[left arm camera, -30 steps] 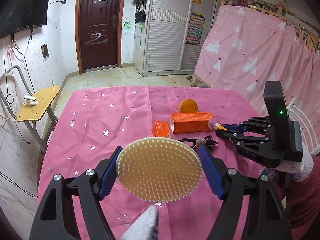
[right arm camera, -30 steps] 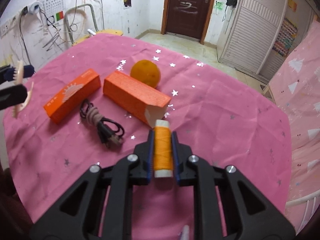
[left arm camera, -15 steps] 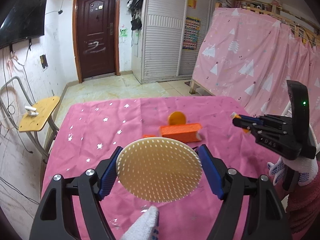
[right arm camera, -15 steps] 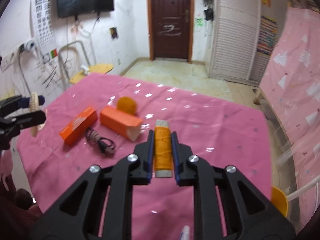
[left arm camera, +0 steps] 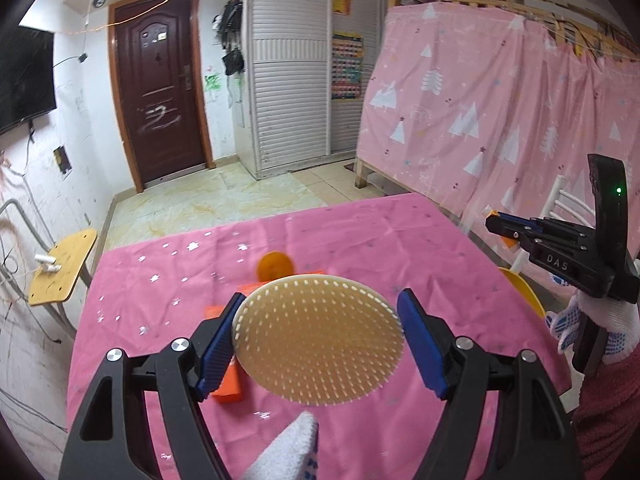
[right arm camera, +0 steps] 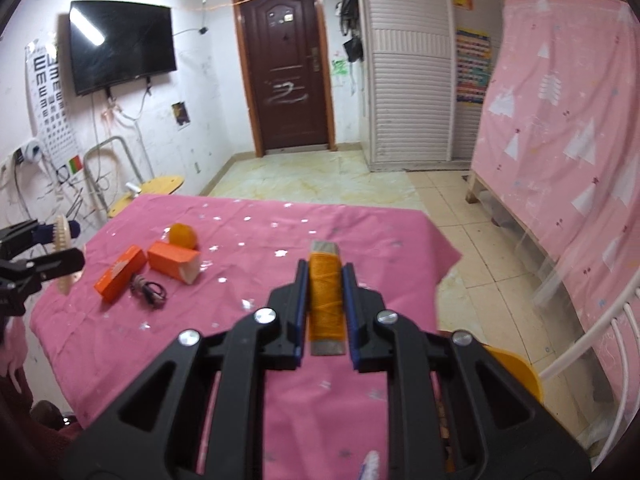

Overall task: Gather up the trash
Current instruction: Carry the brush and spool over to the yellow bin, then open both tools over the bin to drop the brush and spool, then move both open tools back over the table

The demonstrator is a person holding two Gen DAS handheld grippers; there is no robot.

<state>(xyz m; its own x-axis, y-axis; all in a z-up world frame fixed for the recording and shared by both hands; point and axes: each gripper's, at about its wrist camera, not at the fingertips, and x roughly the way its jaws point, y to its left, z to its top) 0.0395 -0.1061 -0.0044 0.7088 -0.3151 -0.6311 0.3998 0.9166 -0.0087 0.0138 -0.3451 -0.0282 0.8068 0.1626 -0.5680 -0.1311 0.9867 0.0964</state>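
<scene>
My left gripper [left arm camera: 320, 300] is shut on a round cream bristled brush [left arm camera: 318, 338], held above the near part of the pink-clothed table [left arm camera: 360, 240]. My right gripper [right arm camera: 324, 268] is shut on an orange thread spool [right arm camera: 325, 292], held over the table's right side. The right gripper [left arm camera: 496, 224] also shows at the right edge of the left wrist view. On the cloth lie an orange fruit [right arm camera: 182, 235], a long orange box [right arm camera: 174, 261], a smaller orange box [right arm camera: 120, 279] and a coiled black cable [right arm camera: 150, 290].
A yellow bin [right arm camera: 516, 372] stands on the floor by the table's right edge, beside a white railed chair [right arm camera: 592, 336]. A pink curtain [right arm camera: 560, 120] hangs on the right. A wooden-seated chair [left arm camera: 60, 268] stands left of the table.
Both grippers have risen and drawn back from the items on the cloth, each keeping its grip. The right one has swung towards the table's right edge, and the yellow bin has come into view.
</scene>
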